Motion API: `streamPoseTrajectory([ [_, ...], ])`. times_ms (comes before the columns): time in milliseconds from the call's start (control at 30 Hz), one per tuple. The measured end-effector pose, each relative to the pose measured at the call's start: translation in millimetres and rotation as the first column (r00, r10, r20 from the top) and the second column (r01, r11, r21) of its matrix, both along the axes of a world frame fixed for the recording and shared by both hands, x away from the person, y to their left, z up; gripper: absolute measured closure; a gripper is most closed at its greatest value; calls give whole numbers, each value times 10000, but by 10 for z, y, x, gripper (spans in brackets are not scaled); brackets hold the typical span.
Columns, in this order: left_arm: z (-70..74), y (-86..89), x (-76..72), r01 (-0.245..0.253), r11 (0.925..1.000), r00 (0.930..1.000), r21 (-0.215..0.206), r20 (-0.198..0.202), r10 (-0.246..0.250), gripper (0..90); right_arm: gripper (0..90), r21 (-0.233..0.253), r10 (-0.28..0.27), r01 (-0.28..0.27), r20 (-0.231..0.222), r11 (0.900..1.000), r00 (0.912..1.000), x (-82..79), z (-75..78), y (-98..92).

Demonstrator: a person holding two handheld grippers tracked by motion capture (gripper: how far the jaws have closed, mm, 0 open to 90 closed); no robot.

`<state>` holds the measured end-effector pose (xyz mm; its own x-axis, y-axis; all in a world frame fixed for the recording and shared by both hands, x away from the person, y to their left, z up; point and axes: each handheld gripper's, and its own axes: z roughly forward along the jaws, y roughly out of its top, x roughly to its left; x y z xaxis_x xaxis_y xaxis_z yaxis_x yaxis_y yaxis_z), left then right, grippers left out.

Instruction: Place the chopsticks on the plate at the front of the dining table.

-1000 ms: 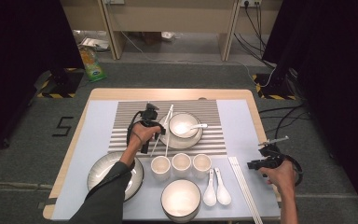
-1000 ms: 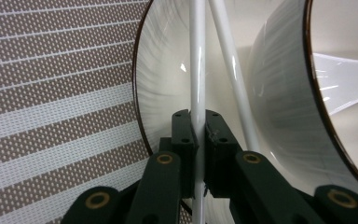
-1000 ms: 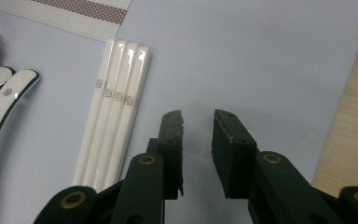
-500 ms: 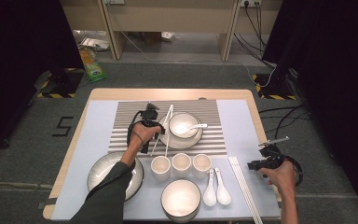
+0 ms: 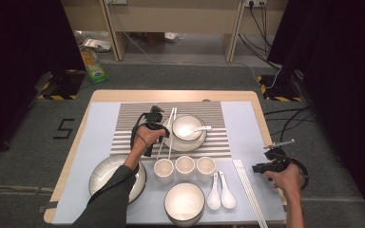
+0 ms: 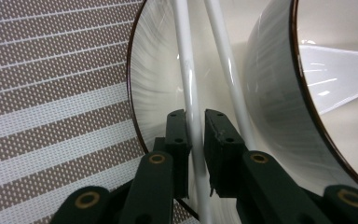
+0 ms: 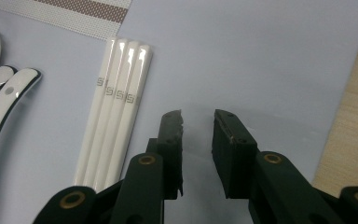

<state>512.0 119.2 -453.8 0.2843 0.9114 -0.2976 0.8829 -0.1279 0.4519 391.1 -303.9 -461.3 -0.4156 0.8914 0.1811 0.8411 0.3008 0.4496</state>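
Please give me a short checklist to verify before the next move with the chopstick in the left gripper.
1. Left gripper closed on one white chopstick: ok.
2. Second chopstick free of the jaws: ok, it lies beside them, outside.
3. Chopsticks rest on the saucer next to the bowl: ok, but the bowl wall is close; lift with care.
4. Spoon in the bowl away from the grip: ok.
5. Right gripper open, holding nothing: ok.
6. Grip firm enough not to slip: cannot tell.
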Motion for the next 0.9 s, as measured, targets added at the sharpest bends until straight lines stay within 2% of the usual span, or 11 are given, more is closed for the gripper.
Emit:
streamPoseTrajectory([
  [900,202,49,-99,454,9990,9983,21,352,-455,758,724,0,-12,12,-35,10000,10000,14,-1,7],
])
